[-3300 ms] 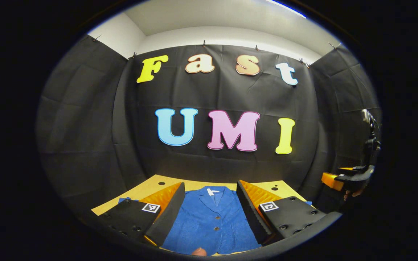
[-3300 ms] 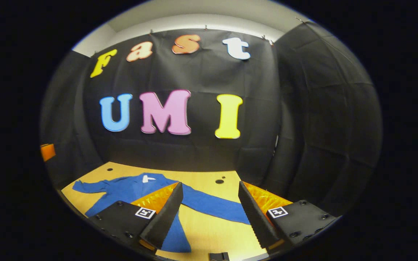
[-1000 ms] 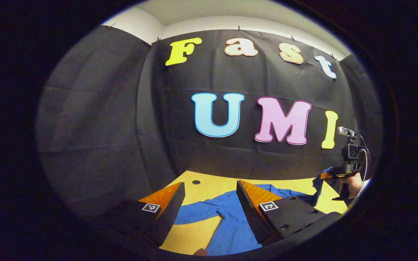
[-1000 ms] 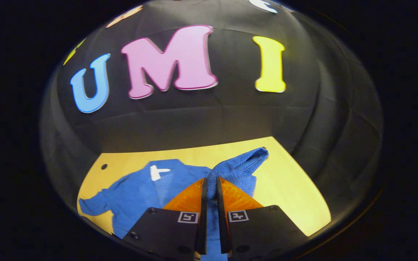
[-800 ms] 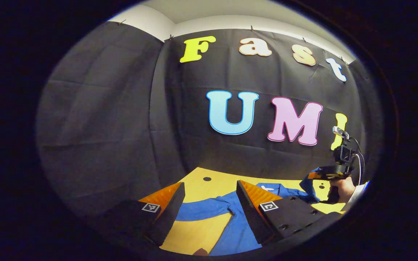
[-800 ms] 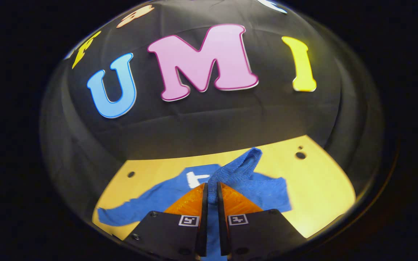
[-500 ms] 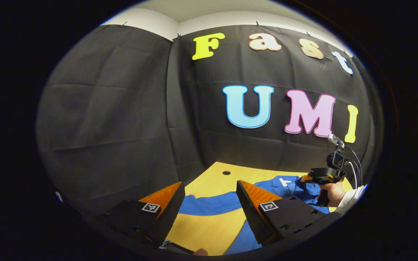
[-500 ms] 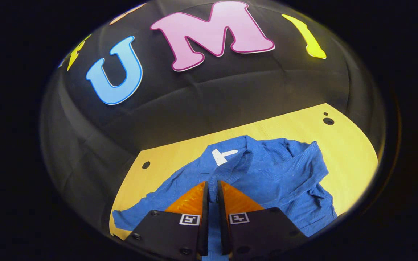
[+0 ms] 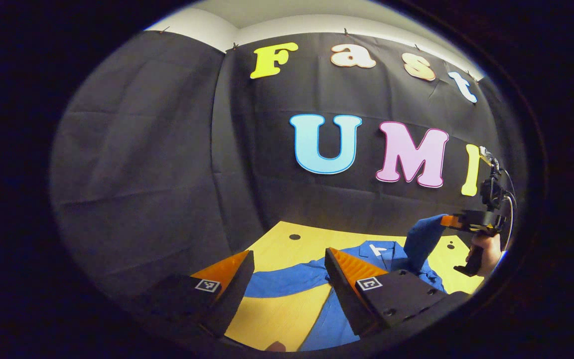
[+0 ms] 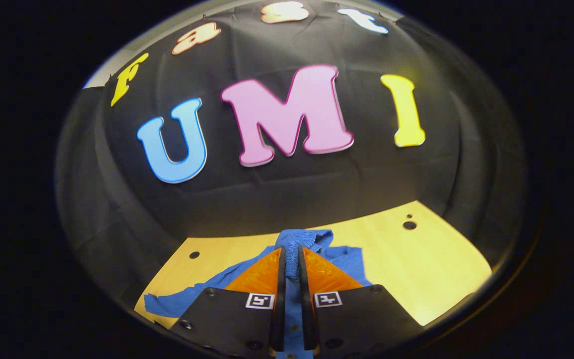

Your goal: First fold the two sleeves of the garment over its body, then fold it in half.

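wooden table (image 10: 431,259) | right gripper (image 10: 290,269) pinching lifted blue jacket (image 9: 287,281) sleeve (image 9: 422,237) | left gripper (image 9: 287,284) fingers spread

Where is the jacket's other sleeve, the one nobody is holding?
In the left gripper view the free sleeve lies flat on the table, stretched out to the left of the jacket, between the open left tongs.

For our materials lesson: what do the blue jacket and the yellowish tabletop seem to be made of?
Blue jacket: woven cloth, matte; it drapes limp from the right gripper and shows ribbed texture, maybe corduroy. Yellowish tabletop: probably wood or plywood, smooth, faint grain, drilled holes.
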